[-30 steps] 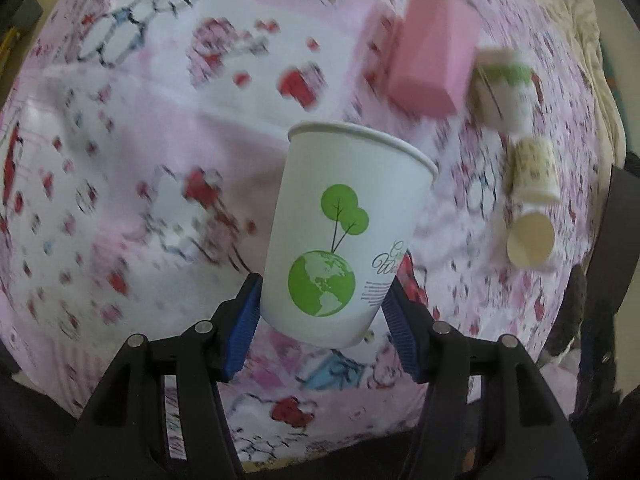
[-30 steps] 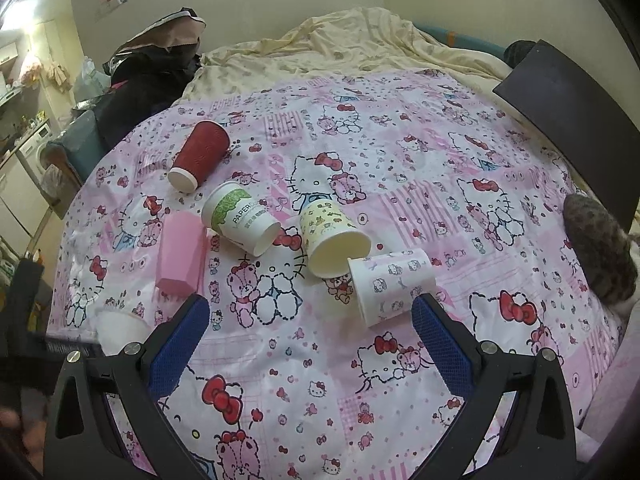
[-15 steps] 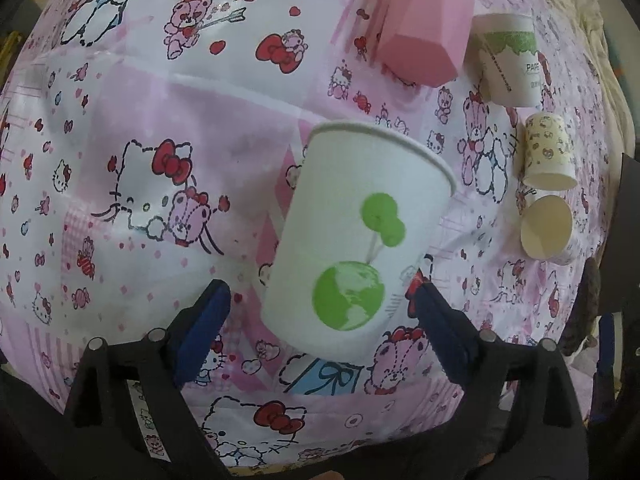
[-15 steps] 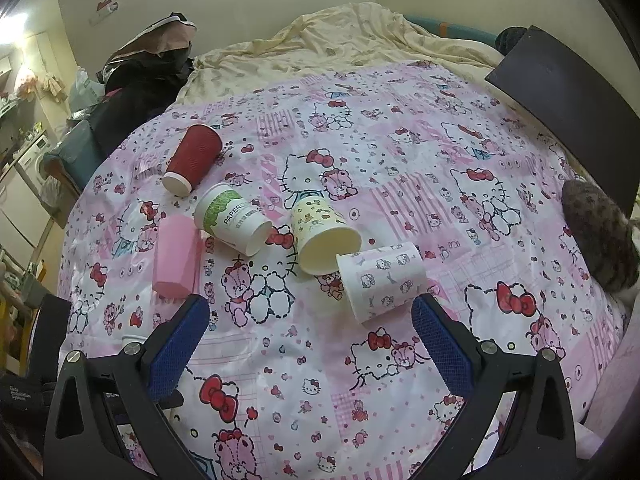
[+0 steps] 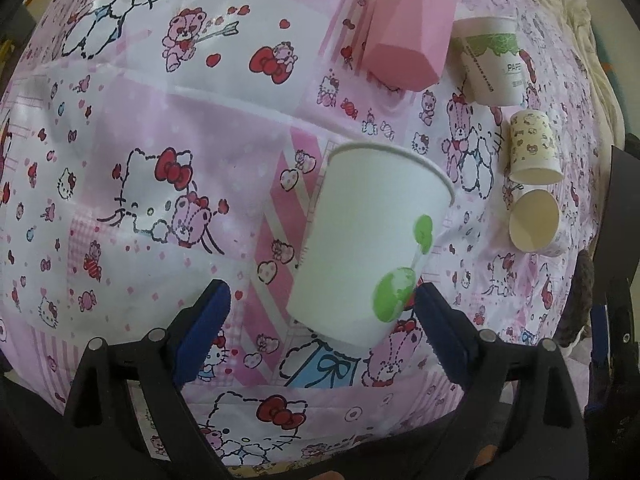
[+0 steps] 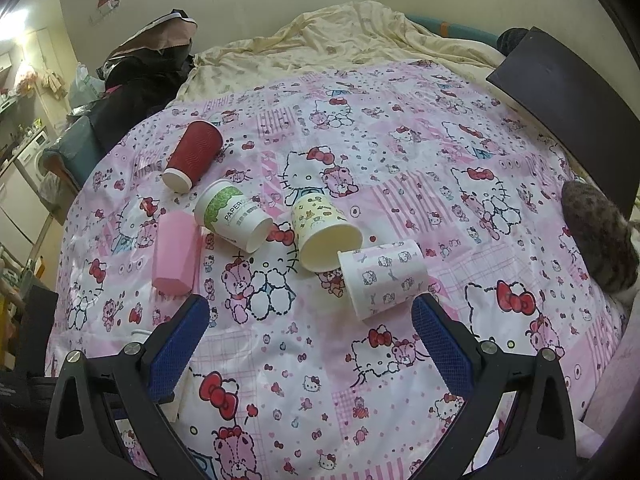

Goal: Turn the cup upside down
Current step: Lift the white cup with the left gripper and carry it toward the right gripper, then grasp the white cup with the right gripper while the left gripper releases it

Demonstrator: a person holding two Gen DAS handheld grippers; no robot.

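Left gripper (image 5: 320, 312) spread wide, blue pads clear of white paper cup (image 5: 368, 240) at frame centre, rim away, tilted over pink quilt (image 5: 160, 120); right gripper (image 6: 310, 340) spread, empty, lower frame

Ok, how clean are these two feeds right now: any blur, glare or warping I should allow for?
Left wrist: heavy fisheye bulge, bedspread sharp, bright sheen upper left; white cup slightly soft, its green print smeared. Right wrist: dimmer, warmer light, edges curved and vignetted, glare top left; red cup and pink cup crisp, soft shadows.
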